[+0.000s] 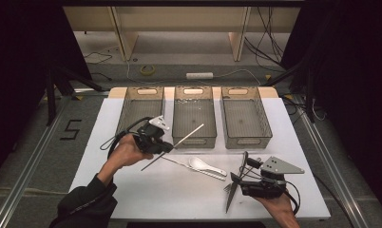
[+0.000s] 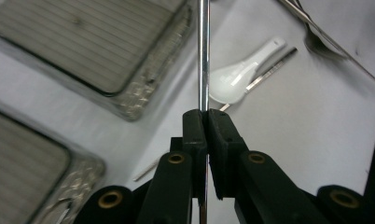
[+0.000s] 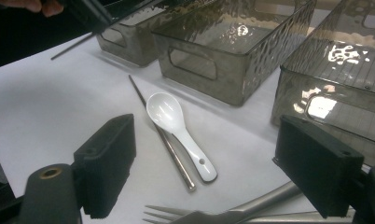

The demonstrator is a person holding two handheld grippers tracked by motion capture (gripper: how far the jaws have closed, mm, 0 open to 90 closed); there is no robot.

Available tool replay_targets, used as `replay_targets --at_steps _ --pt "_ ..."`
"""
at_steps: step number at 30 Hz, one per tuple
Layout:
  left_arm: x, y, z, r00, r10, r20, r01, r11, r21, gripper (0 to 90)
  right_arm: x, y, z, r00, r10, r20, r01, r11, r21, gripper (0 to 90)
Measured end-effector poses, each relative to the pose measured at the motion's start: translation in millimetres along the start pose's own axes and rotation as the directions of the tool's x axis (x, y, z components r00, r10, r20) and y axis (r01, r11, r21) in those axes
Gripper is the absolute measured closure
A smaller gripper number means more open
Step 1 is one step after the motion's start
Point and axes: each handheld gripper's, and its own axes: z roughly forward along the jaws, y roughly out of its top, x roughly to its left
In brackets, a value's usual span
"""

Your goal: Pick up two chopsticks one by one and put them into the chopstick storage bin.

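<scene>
My left gripper (image 1: 166,148) hangs above the table in front of the left bin and is shut on a metal chopstick (image 1: 186,135). In the left gripper view the chopstick (image 2: 203,56) runs straight up from between the pressed jaws (image 2: 206,114). A white ceramic spoon (image 1: 201,165) (image 3: 171,121) lies mid-table beside a second metal chopstick (image 3: 164,137). Near the front right edge my right gripper (image 1: 240,172) (image 3: 208,142) stands open, nothing between its jaws. Just in front of it lies a metal fork (image 3: 232,214) (image 1: 233,191).
Three clear grey bins stand in a row at the back: left (image 1: 132,129), middle (image 1: 195,140), right (image 1: 246,140). They look empty. The white table (image 1: 170,194) ends close behind the right hand. Cables and wooden furniture legs lie on the floor beyond.
</scene>
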Motion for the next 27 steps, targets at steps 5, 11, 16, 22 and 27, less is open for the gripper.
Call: replay_targets --at_steps 5,11,16,22,27 --pt "17.5 1.1 -16.3 0.9967 -0.065 -0.050 0.062 0.9966 -0.054 85.6 -0.3 -0.2 0.2 1.0000 0.003 0.001 -0.003 1.000 0.001 21.2" --pt "37.8 -0.3 -27.8 0.9840 -0.139 -0.111 0.129 0.9873 -0.092 85.6 -0.1 -0.3 0.3 1.0000 0.001 -0.001 -0.001 1.000 0.002 21.2" --pt "50.3 -1.5 -34.5 0.9712 -0.193 -0.140 0.173 0.9747 -0.141 85.6 0.1 -0.4 0.5 1.0000 0.000 -0.002 0.000 1.000 0.004 21.2" --pt "67.9 0.7 -44.0 0.9517 -0.249 -0.180 0.214 0.9575 -0.193 85.5 -0.1 -0.5 0.9 1.0000 0.002 -0.003 -0.002 1.000 -0.001 21.2" --pt "83.9 4.8 -48.2 0.9330 -0.288 -0.216 0.240 0.9446 -0.224 85.6 -0.3 -0.4 0.4 1.0000 0.002 -0.001 -0.002 1.000 0.000 21.1"
